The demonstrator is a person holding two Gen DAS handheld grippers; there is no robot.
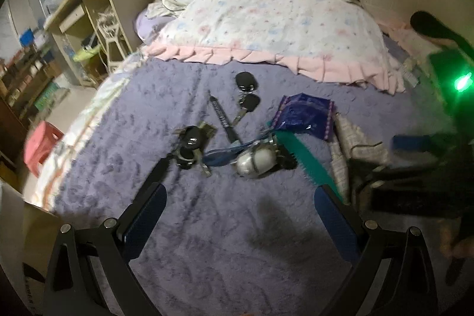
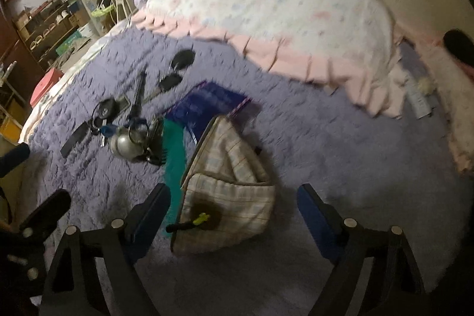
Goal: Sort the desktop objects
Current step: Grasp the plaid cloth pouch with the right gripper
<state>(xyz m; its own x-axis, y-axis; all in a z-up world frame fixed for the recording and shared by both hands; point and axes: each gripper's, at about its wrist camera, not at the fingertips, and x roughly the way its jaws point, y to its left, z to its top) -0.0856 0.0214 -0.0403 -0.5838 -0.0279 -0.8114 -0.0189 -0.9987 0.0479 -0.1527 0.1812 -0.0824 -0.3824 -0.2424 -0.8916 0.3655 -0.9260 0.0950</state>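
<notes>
A big bed with a fuzzy purple blanket holds everything. A flowered quilt with a pink frill lies at the far end. A checked cloth pouch sits under the right tool. Beside it lie a green comb, a blue packet, a silver ball, keys and a pen. The left tool hangs over bare blanket. Both tools tilt down, spread wide, holding nothing.

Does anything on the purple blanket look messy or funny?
Yes. The small things lie in a jumble on the fuzzy purple blanket: two black key bunches, a black pen, a silvery round lump and a green comb, overlapping. The checked cloth pouch sits half on the comb and a blue packet.
</notes>
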